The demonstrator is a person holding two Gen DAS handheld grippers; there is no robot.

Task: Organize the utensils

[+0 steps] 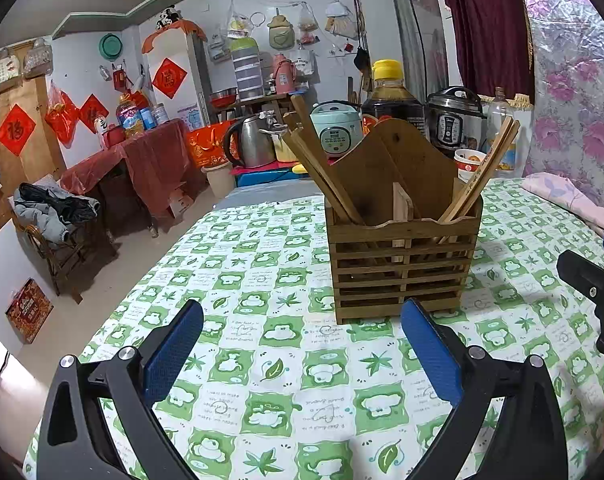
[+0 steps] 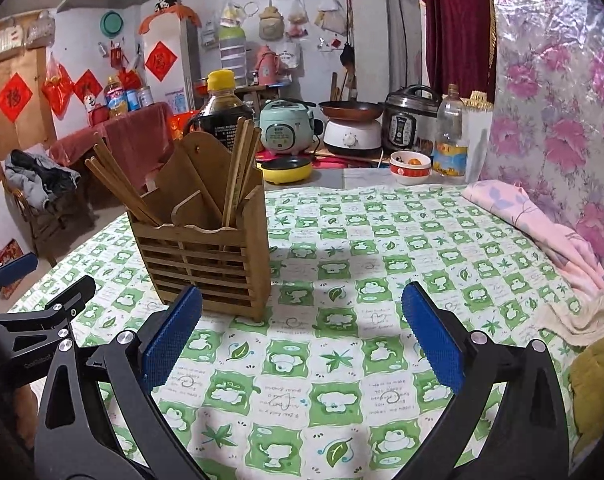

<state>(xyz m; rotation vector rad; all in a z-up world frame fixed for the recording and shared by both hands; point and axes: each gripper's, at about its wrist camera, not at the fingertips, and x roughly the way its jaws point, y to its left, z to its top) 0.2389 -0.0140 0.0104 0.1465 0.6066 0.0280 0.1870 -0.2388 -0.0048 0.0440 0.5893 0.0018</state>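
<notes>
Wooden chopsticks (image 1: 321, 164) stand in a slatted wooden holder (image 1: 401, 272) on the table (image 1: 262, 360), which is covered by a green-and-white checked cloth. The holder has a tall curved back board and a thin upright divider that splits it into a left and a right compartment. In the left wrist view, the left compartment carries a bundle of brown chopsticks whose long axes lean up and to the left, tips down inside the box. The right compartment carries a paler bundle (image 1: 485, 172) leaning up and to the right. The two bundles fan apart in a V above the rim.

Seen from the right wrist view, the holder (image 2: 206, 264) sits to the left of centre, well in front of a dark sauce bottle (image 2: 218, 108) with a yellow cap.

The left tool (image 1: 302, 348) has its blue pads spread wide with nothing between them, just near of the holder. The right tool (image 2: 302, 332) is likewise spread and empty over bare cloth, right of the holder.
</notes>
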